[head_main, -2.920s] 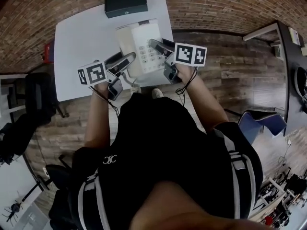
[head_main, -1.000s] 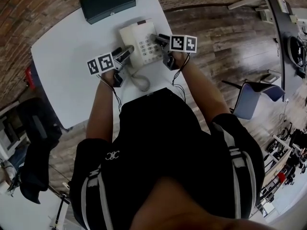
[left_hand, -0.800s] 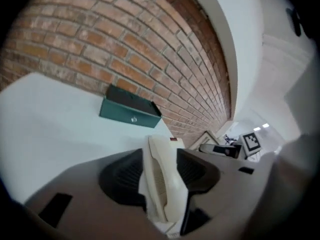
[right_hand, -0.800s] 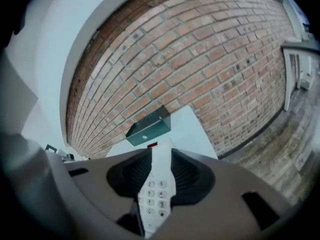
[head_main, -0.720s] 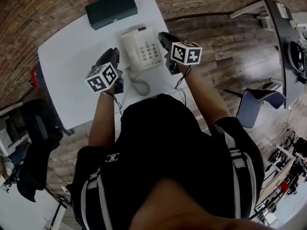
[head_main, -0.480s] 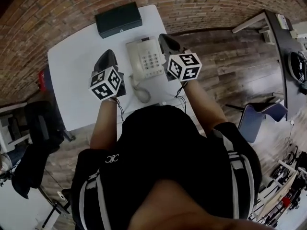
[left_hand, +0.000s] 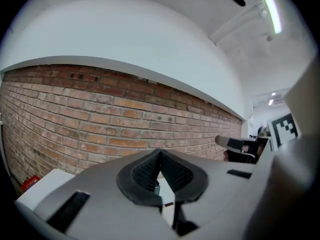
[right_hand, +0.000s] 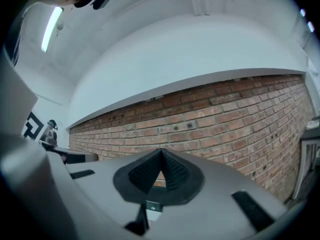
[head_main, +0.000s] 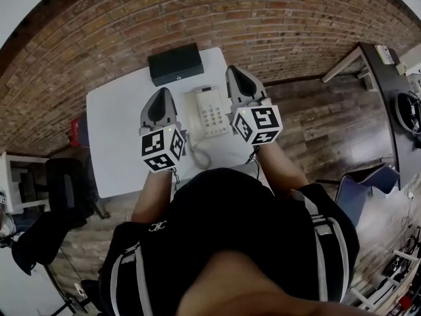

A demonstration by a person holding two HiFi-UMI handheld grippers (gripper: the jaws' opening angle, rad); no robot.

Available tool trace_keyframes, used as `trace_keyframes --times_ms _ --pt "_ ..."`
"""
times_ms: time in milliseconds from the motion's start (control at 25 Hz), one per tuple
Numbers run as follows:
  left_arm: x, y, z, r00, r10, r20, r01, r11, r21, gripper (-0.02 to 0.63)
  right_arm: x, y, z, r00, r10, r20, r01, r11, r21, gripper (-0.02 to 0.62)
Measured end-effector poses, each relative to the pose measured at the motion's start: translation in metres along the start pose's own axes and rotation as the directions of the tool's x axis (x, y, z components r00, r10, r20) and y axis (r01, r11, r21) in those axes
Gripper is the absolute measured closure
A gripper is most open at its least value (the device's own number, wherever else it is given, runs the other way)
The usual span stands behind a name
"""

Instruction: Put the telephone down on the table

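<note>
A white desk telephone (head_main: pixel 209 112) with a keypad lies flat on the white table (head_main: pixel 115 133), its coiled cord (head_main: pixel 197 155) trailing toward the near edge. My left gripper (head_main: pixel 160 96) is raised high above the table to the left of the phone, shut and empty. My right gripper (head_main: pixel 235 76) hangs equally high to the right of the phone, also shut with nothing in it. In the left gripper view the gripper (left_hand: pixel 160 153) has its pads meeting at the tip against the brick wall. In the right gripper view the gripper (right_hand: pixel 161 153) looks the same.
A black box (head_main: pixel 175 64) stands at the table's far edge by the brick wall (head_main: pixel 197 12). A red object (head_main: pixel 78 131) sits off the table's left side. A dark chair (head_main: pixel 62 183) is at the left, another desk (head_main: pixel 385 78) and a blue chair (head_main: pixel 368 186) at the right.
Both grippers let go of the phone, which stays on the table. They shut and rose high, turning from pointing down at the phone to pointing level at the wall.
</note>
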State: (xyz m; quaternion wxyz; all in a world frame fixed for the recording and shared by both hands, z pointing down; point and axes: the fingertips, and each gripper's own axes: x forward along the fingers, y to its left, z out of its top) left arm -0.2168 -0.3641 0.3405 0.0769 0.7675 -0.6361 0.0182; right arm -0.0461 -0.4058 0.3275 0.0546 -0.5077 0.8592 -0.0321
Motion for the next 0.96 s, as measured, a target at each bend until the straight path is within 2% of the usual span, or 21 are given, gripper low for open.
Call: trace_keyframes --times_ms 120,440,760,960 --pt "-0.003 -0.007 -0.006 1.000 -0.005 -0.015 0.005 1.000 0.006 0.603 -0.002 0.005 -0.001 1.000 -0.005 -0.001 0.005 0.999 -0.041 0.597" --pt "-0.007 0.004 -0.001 1.000 0.013 -0.023 -0.014 1.000 -0.005 0.603 -0.003 0.016 -0.010 1.000 0.013 -0.015 -0.013 1.000 -0.016 0.597" --pt "-0.008 0.014 -0.011 0.998 0.002 -0.059 -0.007 0.997 -0.073 0.603 -0.001 0.029 -0.015 1.000 0.015 -0.021 -0.017 0.998 -0.068 0.597" --pt "-0.005 0.014 -0.013 0.998 0.001 -0.064 -0.005 0.998 -0.059 0.603 0.004 0.025 -0.017 1.000 0.009 -0.027 -0.010 0.998 -0.062 0.597"
